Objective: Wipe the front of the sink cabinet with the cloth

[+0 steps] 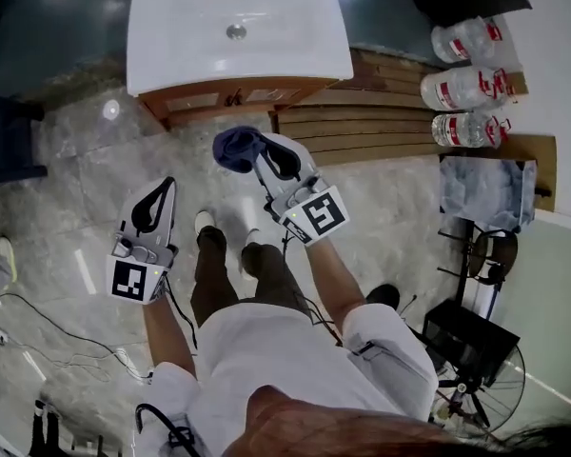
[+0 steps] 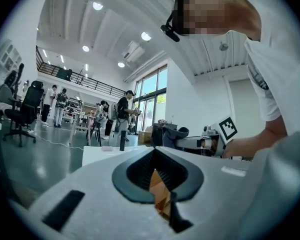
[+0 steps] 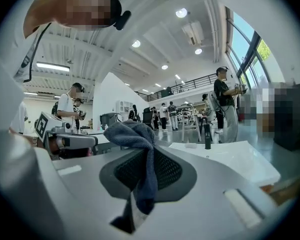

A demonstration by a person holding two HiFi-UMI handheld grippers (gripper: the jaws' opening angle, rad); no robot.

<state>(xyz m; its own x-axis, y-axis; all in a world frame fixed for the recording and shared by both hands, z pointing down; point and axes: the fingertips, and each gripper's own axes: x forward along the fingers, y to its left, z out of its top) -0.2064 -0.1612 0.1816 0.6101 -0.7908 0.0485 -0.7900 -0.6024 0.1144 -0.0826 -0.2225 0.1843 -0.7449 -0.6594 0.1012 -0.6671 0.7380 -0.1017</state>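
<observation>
Right hand-held gripper [image 1: 263, 155] clamped on blue cloth [image 1: 234, 148] at frame centre, near but apart from sink cabinet [image 1: 230, 96] front above. Left hand-held gripper [image 1: 164, 190] closed, empty, lower left. Wiping apparently not begun; whole front remains.

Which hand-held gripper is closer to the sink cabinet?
Right. The right hand-held gripper, holding the cloth, is close in front of the sink cabinet; the left hand-held gripper hangs farther back.

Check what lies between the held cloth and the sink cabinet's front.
Nothing. The head view shows only bare floor between the cloth and the cabinet front.
</observation>
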